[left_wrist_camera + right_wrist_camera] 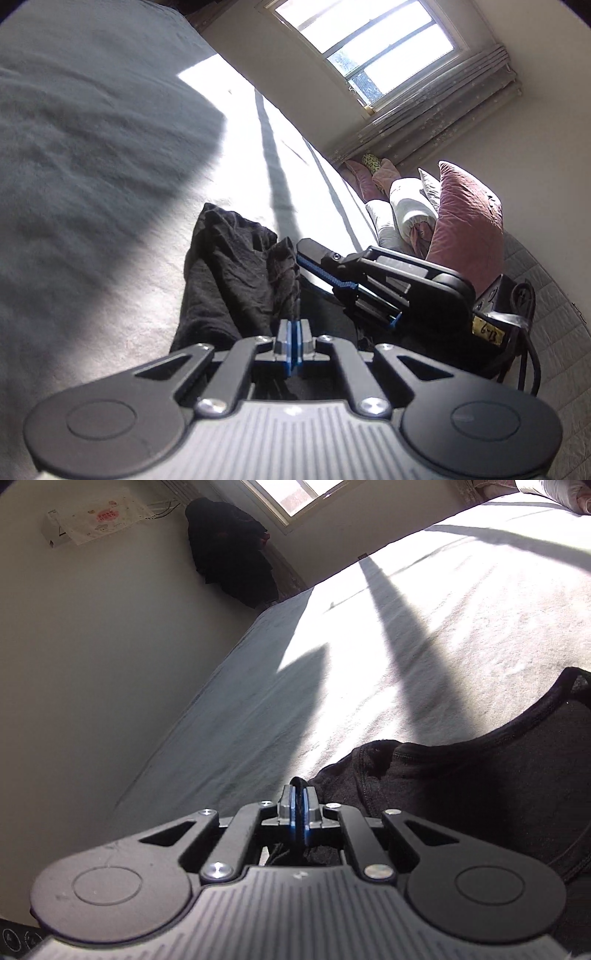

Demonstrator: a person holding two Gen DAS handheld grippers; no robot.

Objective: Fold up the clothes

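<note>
Presently: left gripper [294, 328] and right gripper [300, 805] each pinch black garment [236, 269]; pink pillows [465, 221] appear in left view only.

Hard daylight from window [373, 48], beyond and right of the left jaws, blows out the bed cover [243, 122] ahead to pure white; window-bar shadows cross it. Left of jaws the cover is dim, motion-blurred. Black garment [480, 775], right of the right jaws, loses detail. Fisheye bends edges; corners vignetted.
</note>
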